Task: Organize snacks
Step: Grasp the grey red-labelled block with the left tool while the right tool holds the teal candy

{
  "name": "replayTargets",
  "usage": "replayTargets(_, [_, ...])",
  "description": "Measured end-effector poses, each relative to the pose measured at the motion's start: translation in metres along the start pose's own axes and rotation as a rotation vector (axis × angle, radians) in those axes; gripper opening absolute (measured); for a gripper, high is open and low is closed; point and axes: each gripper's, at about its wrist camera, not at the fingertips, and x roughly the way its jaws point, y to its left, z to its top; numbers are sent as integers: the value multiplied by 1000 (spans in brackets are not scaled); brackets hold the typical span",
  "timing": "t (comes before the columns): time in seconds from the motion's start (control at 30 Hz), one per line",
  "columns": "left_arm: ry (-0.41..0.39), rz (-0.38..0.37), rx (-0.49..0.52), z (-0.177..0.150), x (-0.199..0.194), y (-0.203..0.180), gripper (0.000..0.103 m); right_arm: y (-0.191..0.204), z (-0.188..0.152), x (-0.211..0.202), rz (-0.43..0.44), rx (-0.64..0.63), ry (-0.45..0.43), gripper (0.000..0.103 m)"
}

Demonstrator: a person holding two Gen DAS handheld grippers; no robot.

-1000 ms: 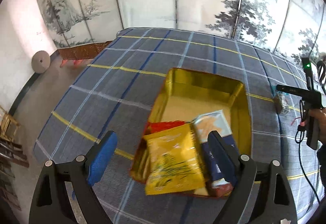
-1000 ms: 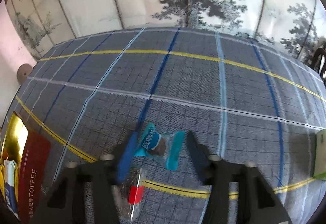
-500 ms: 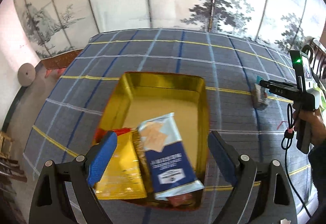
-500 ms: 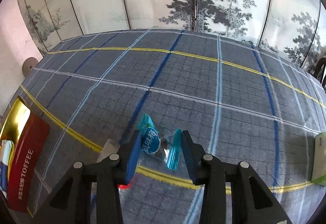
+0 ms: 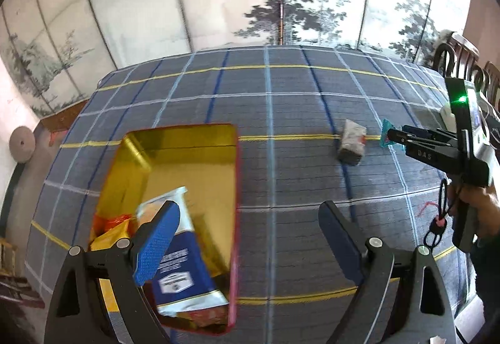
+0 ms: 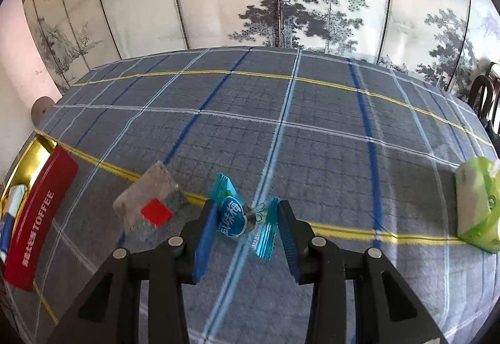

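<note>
The blue-wrapped candy (image 6: 239,215) sits clamped between the right gripper (image 6: 247,228)'s pads above the plaid cloth (image 6: 312,131). The left gripper (image 5: 247,237) hangs with jaws wide, empty, beside the gold tin (image 5: 187,137). Farther off lies a clear packet (image 5: 351,145).

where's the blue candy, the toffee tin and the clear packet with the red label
blue candy (image 6: 232,215): right wrist view, wrapper's printed middle
toffee tin (image 6: 37,212): right wrist view, red side wall
clear packet (image 6: 147,203): right wrist view, clear film above label

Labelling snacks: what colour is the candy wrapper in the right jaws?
Teal-blue candy wrapper, clearest in the right wrist view.
</note>
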Motion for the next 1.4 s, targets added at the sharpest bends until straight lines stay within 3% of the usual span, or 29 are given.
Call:
replayTargets(0.47, [-31, -26, 145, 13, 32, -66, 89, -16, -36, -23, -8, 3, -4, 40])
replayTargets(0.77, [-16, -2, 157, 16, 52, -72, 89, -22, -43, -20, 8, 19, -25, 42])
replayTargets(1.4, [-18, -25, 209, 27, 78, -98, 89, -24, -43, -7, 58, 51, -19, 42])
